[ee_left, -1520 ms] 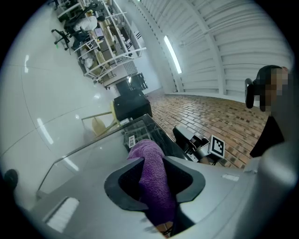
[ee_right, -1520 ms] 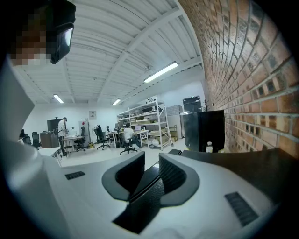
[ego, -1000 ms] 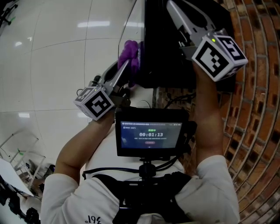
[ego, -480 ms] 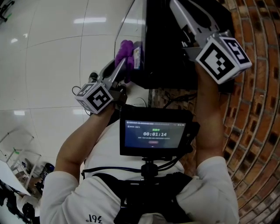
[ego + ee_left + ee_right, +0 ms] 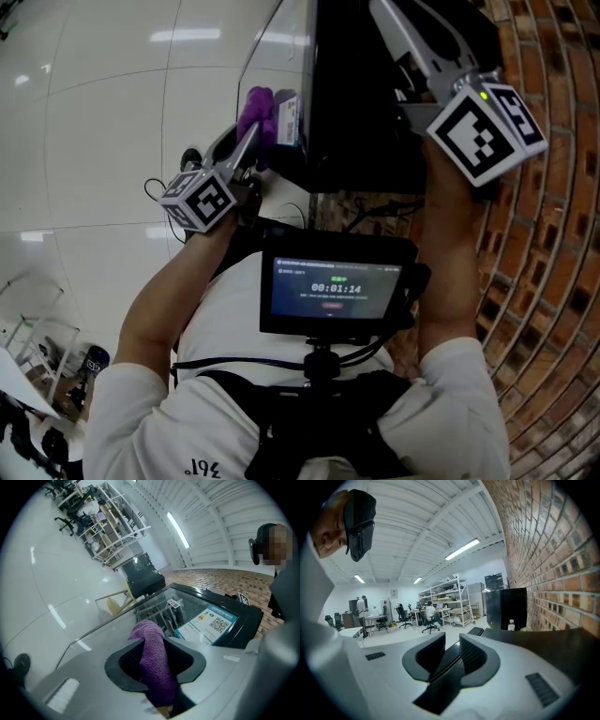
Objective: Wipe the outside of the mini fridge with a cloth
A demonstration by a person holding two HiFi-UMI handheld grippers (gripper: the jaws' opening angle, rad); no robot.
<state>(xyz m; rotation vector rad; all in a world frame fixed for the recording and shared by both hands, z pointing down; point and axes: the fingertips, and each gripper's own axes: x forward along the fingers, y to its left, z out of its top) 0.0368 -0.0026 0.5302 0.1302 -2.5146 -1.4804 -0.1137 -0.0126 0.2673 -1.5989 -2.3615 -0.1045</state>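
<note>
My left gripper has its jaws clamped on a folded purple cloth, whose free end sticks out past the fingertips. The cloth sits at the front of the black mini fridge, right up against the glass door and just beside the blue-and-white label on that door. I cannot tell whether cloth and glass actually touch. My right gripper lies over the top of the fridge, pointing along it. Its jaws stand only narrowly apart, and the fridge's dark top edge shows through the gap. I see nothing gripped there. A brick wall runs close along the fridge's far side from the cloth.
</note>
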